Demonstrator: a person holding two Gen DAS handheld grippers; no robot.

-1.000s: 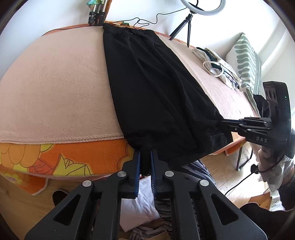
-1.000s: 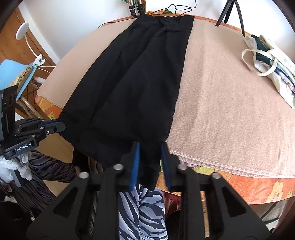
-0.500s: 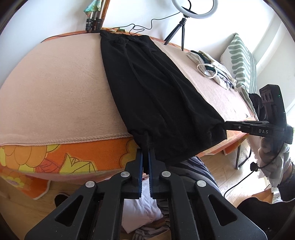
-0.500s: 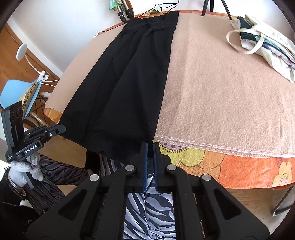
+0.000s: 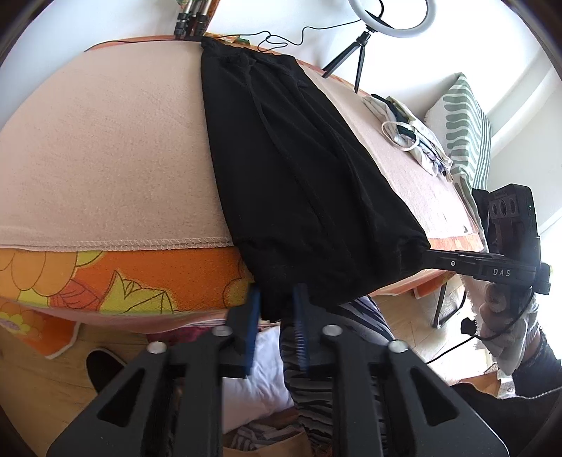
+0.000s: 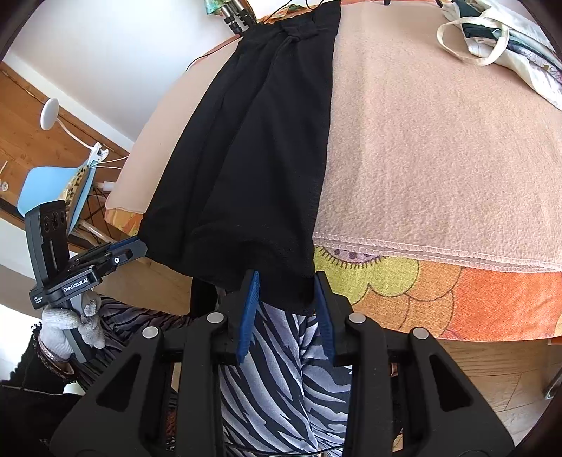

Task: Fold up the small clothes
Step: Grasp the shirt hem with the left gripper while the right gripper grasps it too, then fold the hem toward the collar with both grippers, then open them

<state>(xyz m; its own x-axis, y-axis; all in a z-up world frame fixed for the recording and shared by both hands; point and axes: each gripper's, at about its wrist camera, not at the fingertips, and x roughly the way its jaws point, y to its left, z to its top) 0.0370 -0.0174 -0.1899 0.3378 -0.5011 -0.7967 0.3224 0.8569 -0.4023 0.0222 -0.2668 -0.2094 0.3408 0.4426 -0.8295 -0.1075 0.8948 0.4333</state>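
Observation:
Black trousers [image 5: 295, 168] lie lengthwise on the pink blanket [image 5: 105, 158], waistband at the far edge, hems hanging over the near table edge. They also show in the right wrist view [image 6: 256, 158]. My left gripper [image 5: 275, 302] is open, its blue pads either side of the left hem corner. My right gripper [image 6: 284, 284] is open around the right hem corner. In the left wrist view the right gripper [image 5: 453, 262] looks pressed together at the cloth's right corner. In the right wrist view the left gripper [image 6: 133, 246] points at the left corner.
A floral orange tablecloth [image 5: 87, 277] hangs under the blanket. A cloth tote bag [image 6: 498, 38] lies at the far right. A ring light on a tripod [image 5: 358, 52] and tripod legs [image 5: 189, 17] stand at the far edge. A blue chair [image 6: 52, 186] stands left.
Both grippers were shut on the hem corners half a second ago and have opened. The trousers have been pulled straighter toward the near edge.

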